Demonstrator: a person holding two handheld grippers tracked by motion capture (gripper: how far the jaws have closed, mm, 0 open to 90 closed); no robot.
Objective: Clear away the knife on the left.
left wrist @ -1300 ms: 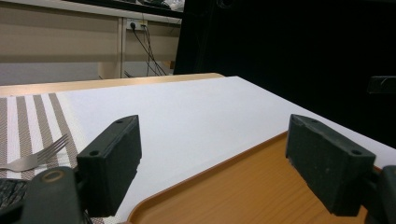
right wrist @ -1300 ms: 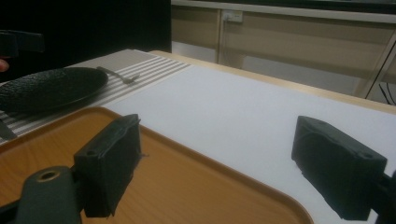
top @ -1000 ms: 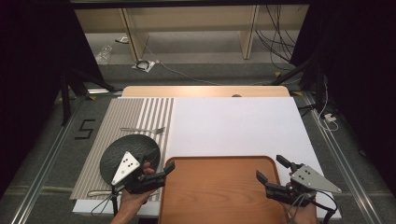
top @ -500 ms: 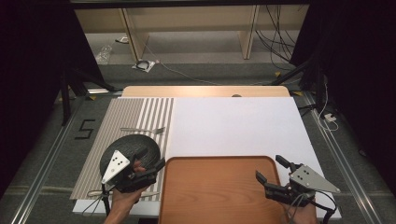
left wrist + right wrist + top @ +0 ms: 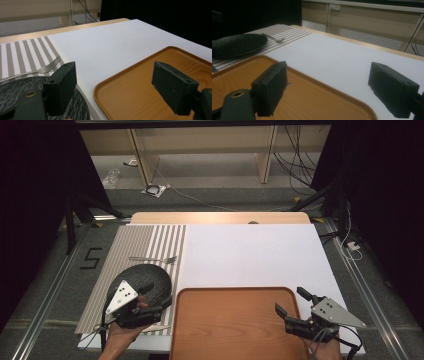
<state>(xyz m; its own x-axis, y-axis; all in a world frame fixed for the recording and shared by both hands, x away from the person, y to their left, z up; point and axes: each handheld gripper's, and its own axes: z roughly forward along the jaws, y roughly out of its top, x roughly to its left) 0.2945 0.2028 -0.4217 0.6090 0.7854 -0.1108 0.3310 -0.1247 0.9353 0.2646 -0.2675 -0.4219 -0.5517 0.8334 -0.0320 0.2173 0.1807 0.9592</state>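
White table top (image 5: 250,252) is the biggest thing here, and I place everything off the wooden tray (image 5: 235,325), which sits at the near edge of that top. Striped mat (image 5: 145,245) lies left of the tray and runs well beyond it toward the far side. Black plate (image 5: 147,282) sits on the mat just left of the tray's far left corner. A fork (image 5: 152,259) lies on the mat beyond the plate, apart from it, tines toward the white sheet.

My left gripper (image 5: 159,309) hovers over the near edge of the plate, just left of the tray's left rim, jaws spread wide with nothing between them; in the left gripper view one jaw hangs over the plate and the other over the tray. My right gripper (image 5: 292,307) sits over the tray's right rim, jaws also apart and empty.

Step looks like the approach to the plate, grasp not yet made. Next move, I'd say: drop the left jaws around the plate rim nearest the tray, close, lift, carry it right onto the tray.
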